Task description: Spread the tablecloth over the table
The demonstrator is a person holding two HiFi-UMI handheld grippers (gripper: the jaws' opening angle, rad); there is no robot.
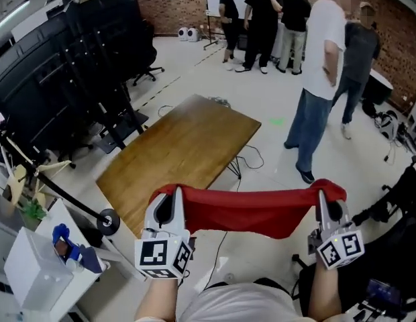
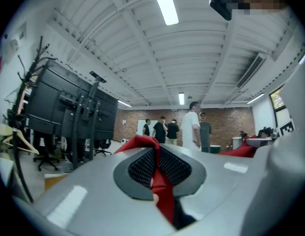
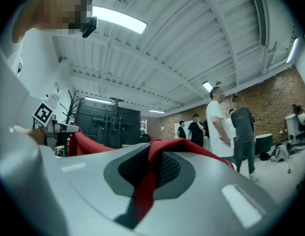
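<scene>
Between your jaws: red fabric tablecloth, hanging stretched, top edge pinched by left gripper and right gripper. Ahead: brown wooden desk, uncovered. Carrying step; next, you'd likely cast it forward.

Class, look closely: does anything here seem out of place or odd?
Nothing is spilled or damaged. The red tablecloth hangs bunched between the left gripper and right gripper, not yet over the wooden table.

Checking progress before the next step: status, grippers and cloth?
Left gripper and right gripper shut on red tablecloth top edge. Cloth stretched between them, not yet on wooden table. People stand beyond it.
</scene>
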